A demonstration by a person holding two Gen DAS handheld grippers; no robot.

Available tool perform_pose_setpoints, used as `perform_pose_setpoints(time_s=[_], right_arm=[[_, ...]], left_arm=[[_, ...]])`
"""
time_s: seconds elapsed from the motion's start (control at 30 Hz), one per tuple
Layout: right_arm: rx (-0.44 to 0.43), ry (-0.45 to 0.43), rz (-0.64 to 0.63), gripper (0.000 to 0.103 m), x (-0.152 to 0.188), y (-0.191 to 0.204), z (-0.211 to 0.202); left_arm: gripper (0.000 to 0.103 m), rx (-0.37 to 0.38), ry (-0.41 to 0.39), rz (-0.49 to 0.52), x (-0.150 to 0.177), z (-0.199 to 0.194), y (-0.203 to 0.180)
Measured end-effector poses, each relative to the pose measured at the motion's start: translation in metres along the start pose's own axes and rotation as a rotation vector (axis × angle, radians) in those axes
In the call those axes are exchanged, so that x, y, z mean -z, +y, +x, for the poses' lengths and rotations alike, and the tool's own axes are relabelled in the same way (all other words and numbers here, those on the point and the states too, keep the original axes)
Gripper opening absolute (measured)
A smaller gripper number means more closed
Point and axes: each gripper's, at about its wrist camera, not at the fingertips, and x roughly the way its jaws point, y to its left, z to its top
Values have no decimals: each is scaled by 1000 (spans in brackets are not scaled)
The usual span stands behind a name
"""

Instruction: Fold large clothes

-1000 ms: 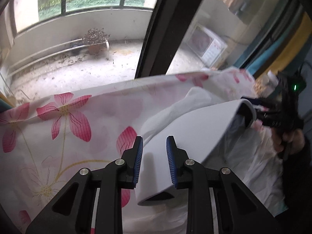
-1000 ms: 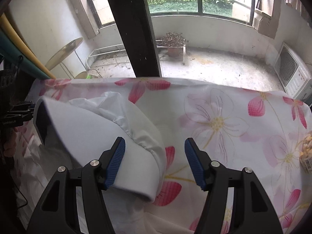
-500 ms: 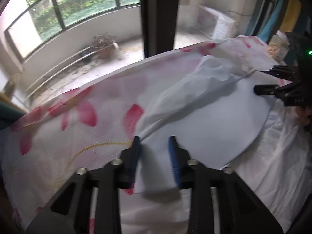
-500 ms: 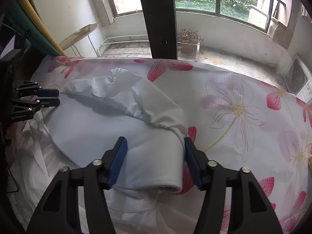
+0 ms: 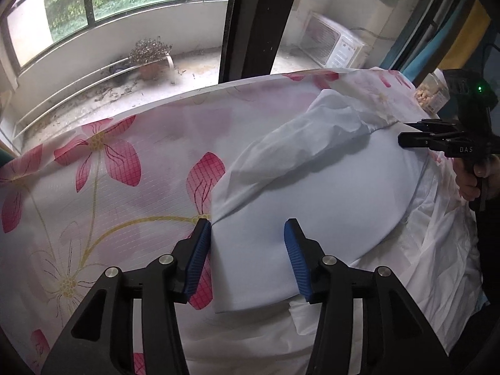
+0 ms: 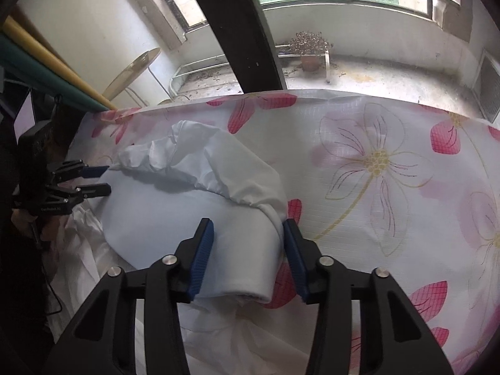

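Left wrist view: we see the white garment (image 5: pixel 312 187) lying flat on a table covered with a floral tablecloth (image 5: pixel 93 187), its crumpled sleeve (image 5: pixel 312 134) draped across the upper part. The left gripper (image 5: pixel 247 250) points down at the near folded end of the garment. Its jaws have just been opening and now stand spread. The folded edge lies between the two blue pads (image 5: pixel 197 256); the left pad sits just at the garment's left edge, and the right pad stands over the fabric without pinching it. At the far right of this view, the right gripper (image 5: pixel 415 134), held in a hand (image 5: pixel 468 181), points at the opposite end of the garment.

Right wrist view: we see the same garment (image 6: pixel 175 218) from its other end, with the gathered sleeve (image 6: pixel 218 172) lying over it. The right gripper (image 6: pixel 248 250) straddles the rolled, folded end of the garment. Its jaws have just been closing. The fold fills most of the gap between the pads (image 6: pixel 203 259); the right pad lies against the fold's right side, while we cannot tell whether the left pad touches the fabric. At the left edge, the left gripper (image 6: pixel 97 178) appears with its fingers parted, at the garment's far end. A potted plant (image 6: pixel 309 50) stands on the balcony floor beyond the table.
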Motion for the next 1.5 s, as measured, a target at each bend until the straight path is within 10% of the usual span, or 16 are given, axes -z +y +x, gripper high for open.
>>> perform_pose_setpoints(time_s=[0.33,0.47,0.77,1.27,1.5], right_arm=[[5,-37,-24,16,-1,4,2],[54,-97,-74,12,-3,16,-9],[154,-246,-269,10,6,56,-47],[431,-475,-718,10,107,125,-95],[536,-422,-855,13,157,136,-75]], left_arm=[[60,-52,-21,11,-2,4,-14],[22,-77,-67,13,-3,-2,-9],[12,-173,-263,101,3,-47,-33],[12,-327,-571,337,80,-118,-113],[13,-374,-500,467,125,-97,-141]])
